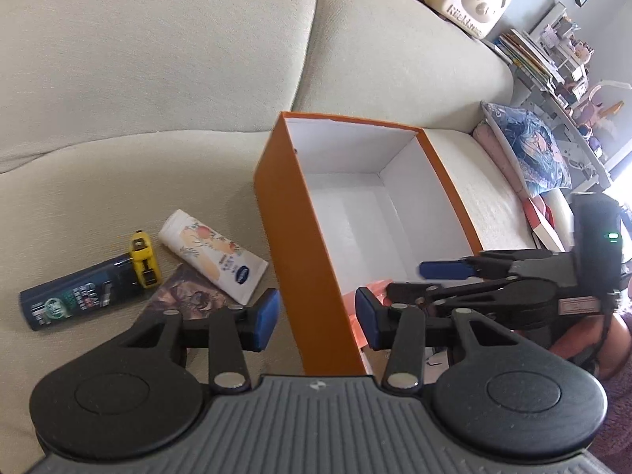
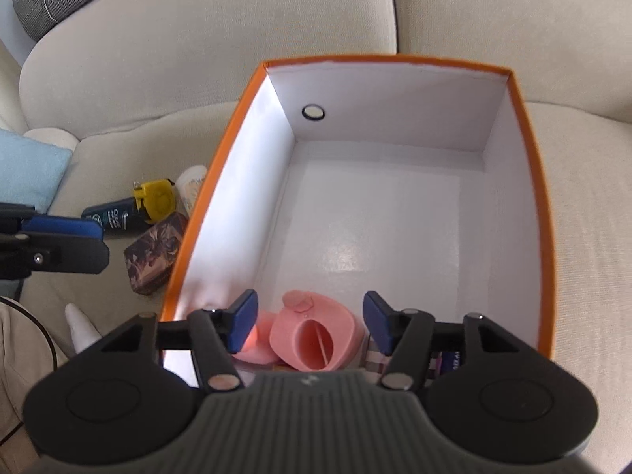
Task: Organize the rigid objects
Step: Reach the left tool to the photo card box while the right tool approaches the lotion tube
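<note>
The pink container [image 2: 316, 341] is lying in the orange box [image 2: 525, 150], beneath the right gripper [image 2: 308, 322], whose jaws are standing spread and empty. Waiting outside on the sofa [image 1: 118, 79]: dark bottle [image 1: 75, 296], yellow tape measure [image 1: 145, 258], tube [image 1: 213, 260], patterned box [image 2: 154, 260]. The left gripper [image 1: 316, 318] (also open) is tilting down astride the box's wall.

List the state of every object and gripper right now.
Orange box: open, no lid.
Pink container: lying inside the box.
Dark bottle: lying on the sofa.
Yellow tape measure: outside the box.
White tube: lying flat.
Left gripper: open, empty.
Right gripper: open above the pink container.
</note>
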